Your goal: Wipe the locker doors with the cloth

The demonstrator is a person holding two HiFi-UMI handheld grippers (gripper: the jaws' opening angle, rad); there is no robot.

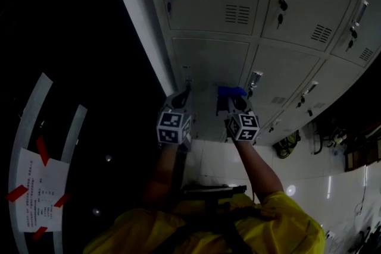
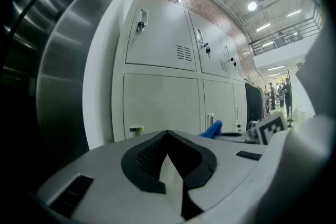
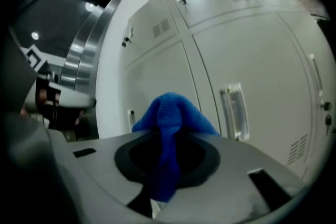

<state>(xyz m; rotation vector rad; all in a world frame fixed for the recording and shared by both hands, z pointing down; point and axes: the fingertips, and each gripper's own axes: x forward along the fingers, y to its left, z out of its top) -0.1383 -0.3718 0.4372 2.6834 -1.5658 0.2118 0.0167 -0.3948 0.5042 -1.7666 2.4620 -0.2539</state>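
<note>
A bank of grey locker doors [image 1: 211,59] with small handles and keys stands in front of me. My right gripper [image 1: 234,99] is shut on a blue cloth [image 1: 231,91], held close to a lower door beside its handle [image 1: 254,80]. In the right gripper view the cloth [image 3: 170,118] bulges out over the jaws, with a door handle [image 3: 234,110] just behind it. My left gripper [image 1: 182,98] hovers alongside, near the lockers' left edge, shut with nothing in it. The left gripper view looks up at the doors [image 2: 160,102] and shows the cloth [image 2: 212,128] off to the right.
A white frame strip [image 1: 140,15] and a dark steel panel [image 2: 58,60] border the lockers on the left. A taped paper sheet [image 1: 38,196] hangs at the lower left. White floor tiles [image 1: 205,166] lie below, cables [image 1: 289,143] at the right. People [image 2: 283,94] stand far off.
</note>
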